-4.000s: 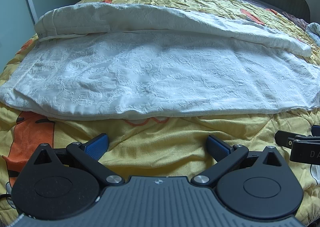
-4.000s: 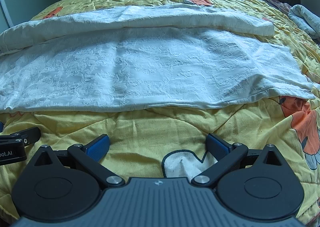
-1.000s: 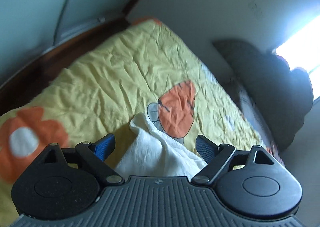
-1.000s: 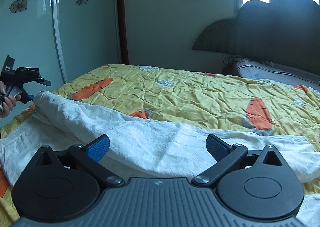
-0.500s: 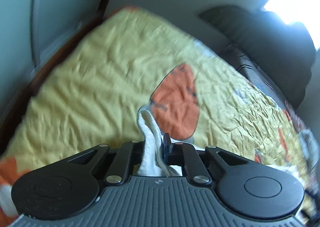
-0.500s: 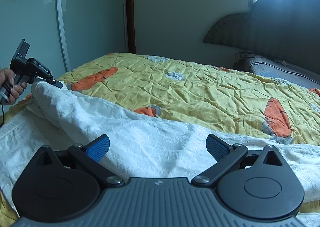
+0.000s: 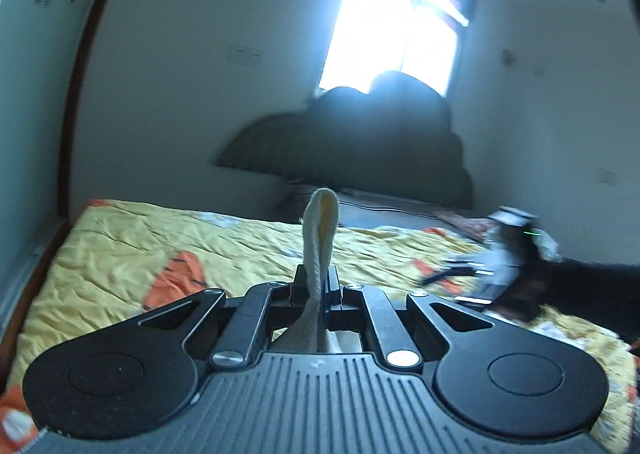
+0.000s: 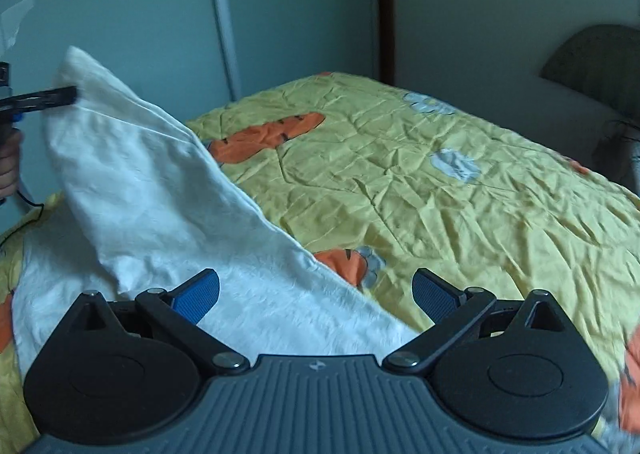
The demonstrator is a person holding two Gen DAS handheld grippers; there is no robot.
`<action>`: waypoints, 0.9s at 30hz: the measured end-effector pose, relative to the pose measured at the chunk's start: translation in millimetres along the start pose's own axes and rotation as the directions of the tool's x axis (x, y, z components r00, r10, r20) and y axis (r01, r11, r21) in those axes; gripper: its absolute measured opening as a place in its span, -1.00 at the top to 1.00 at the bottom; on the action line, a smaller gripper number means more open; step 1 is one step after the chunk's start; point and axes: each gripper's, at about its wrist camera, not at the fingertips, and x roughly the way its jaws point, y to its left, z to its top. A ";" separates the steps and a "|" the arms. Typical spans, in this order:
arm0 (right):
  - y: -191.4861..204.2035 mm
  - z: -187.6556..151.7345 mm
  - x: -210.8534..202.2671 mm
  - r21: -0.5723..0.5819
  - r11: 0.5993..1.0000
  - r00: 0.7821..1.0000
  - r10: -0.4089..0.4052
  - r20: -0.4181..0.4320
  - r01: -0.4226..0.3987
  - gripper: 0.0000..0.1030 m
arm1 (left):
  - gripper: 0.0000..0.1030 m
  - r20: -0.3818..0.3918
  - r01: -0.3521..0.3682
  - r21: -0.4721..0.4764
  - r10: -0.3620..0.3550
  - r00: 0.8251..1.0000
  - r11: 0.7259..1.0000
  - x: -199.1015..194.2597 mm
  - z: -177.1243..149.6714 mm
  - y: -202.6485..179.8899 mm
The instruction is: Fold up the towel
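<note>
My left gripper [image 7: 318, 286] has its jaws clamped on a corner of the white towel [image 8: 168, 189], lifted above the yellow bed [image 8: 460, 189]. My right gripper [image 8: 316, 294] hangs over the towel's long edge, jaws apart. The bed beyond lies bare.

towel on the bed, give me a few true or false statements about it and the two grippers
1. The left gripper is shut on a corner of the towel. True.
2. The right gripper is shut on the towel. False: its blue fingers stand wide open, the towel lying between them.
3. One end of the towel is lifted off the yellow bedspread. True.
4. The towel is blue. False: it is white.
5. The bedspread is plain yellow. False: it bears orange cartoon shapes.
</note>
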 end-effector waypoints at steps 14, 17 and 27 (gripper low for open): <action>2.0 19.9 65.4 -0.029 0.974 0.953 0.214 -0.216 -0.225 0.61 | 0.86 0.022 -0.068 -0.108 0.071 0.997 0.992 -32.5 -28.0 6.6; 21.2 23.3 44.6 -0.070 0.980 0.967 0.173 -0.185 -0.189 0.85 | 0.86 0.033 -0.077 -0.157 0.083 0.996 0.985 -34.8 -30.0 16.3; 129.1 -35.9 -49.4 -0.075 0.967 0.969 0.242 -0.047 -0.245 0.88 | 0.30 0.026 -0.134 -0.384 0.156 0.987 0.914 -55.7 -44.2 49.4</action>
